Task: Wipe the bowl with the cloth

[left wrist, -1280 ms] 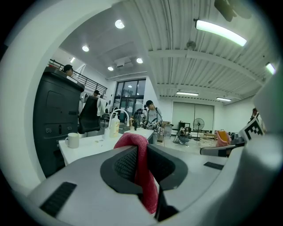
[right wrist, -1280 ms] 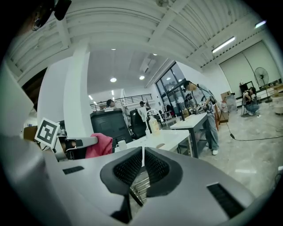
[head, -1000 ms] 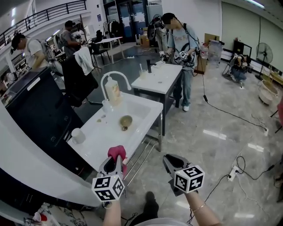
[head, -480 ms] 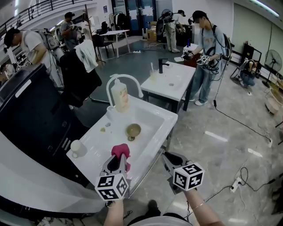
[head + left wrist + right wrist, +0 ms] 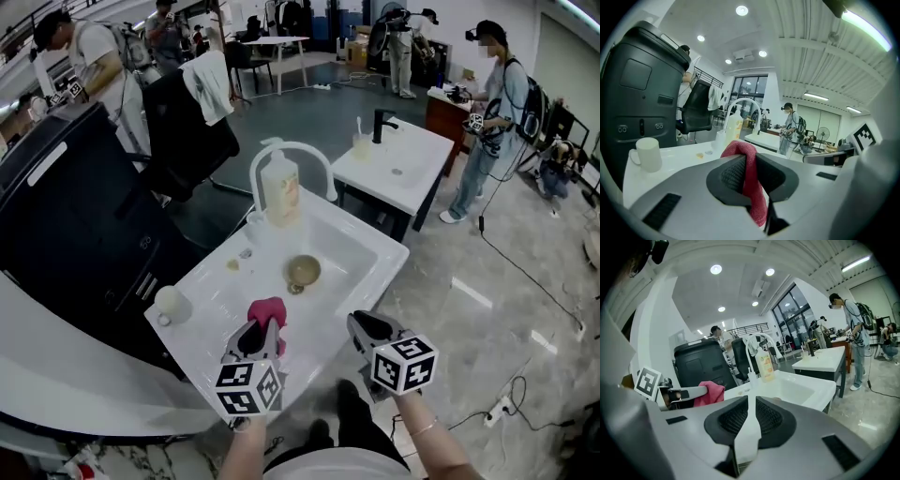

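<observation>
At the far left of the white bench (image 5: 202, 281) stands a pale cup (image 5: 172, 303), well clear of the work. Next comes the left tool (image 5: 265, 330), whose jaws are clamped on a pink cloth (image 5: 267, 311). In the left gripper view, the cloth (image 5: 751, 183) is pinched between the pads and bunches up over the tips of the tool (image 5: 749, 161).

The bowl (image 5: 303, 271) sits upright and mouth up on the floor of the sink (image 5: 370, 251). It lies ahead of the cloth and a little to its right, so it falls between the lines of the two tools. It is round, so no axis matters. The left tool looks slightly the nearer, and the cloth is not yet touching the bowl. The coming move is probably forward and down over the sink's near rim.

Behind the bowl stand a soap bottle (image 5: 281, 190) and an arched tap (image 5: 292, 148), with a few small bits on the bench beside them. None of these lies in the path from this side.

Further right, the right tool (image 5: 361, 326) hangs at the sink's near right corner. In the right gripper view, the jaws of the right tool (image 5: 751, 404) stand a narrow slit apart with nothing between them. It seems free to steady the bowl, which may otherwise slide on the smooth basin.

Beyond stands a second sink bench (image 5: 398, 173), with a person (image 5: 487, 112) at its far side.
</observation>
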{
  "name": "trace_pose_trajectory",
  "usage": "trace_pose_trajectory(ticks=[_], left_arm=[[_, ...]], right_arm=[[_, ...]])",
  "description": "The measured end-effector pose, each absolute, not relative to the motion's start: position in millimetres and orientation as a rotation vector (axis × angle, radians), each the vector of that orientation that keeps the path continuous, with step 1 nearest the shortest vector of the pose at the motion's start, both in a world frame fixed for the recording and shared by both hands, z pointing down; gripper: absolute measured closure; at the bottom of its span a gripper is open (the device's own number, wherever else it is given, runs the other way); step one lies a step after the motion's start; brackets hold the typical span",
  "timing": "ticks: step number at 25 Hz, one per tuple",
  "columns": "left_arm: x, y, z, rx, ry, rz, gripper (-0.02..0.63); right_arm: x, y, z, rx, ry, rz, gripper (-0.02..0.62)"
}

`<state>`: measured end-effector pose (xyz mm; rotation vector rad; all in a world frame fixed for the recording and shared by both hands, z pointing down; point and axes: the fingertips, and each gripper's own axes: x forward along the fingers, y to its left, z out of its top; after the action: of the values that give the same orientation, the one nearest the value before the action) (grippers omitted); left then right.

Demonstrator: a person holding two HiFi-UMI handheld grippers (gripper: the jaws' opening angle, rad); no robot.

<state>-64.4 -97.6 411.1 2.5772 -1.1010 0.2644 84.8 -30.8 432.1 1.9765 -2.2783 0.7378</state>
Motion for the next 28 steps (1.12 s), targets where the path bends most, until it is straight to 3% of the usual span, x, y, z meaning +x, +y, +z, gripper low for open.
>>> trace_pose_trajectory(ticks=[28], left_arm=[[15.3,-229.3,481.7,2.189,-1.499,0.375,0.543]], right_arm=[[155.9,-280.4,529.3,1.242,-2.356,0.797,0.535]])
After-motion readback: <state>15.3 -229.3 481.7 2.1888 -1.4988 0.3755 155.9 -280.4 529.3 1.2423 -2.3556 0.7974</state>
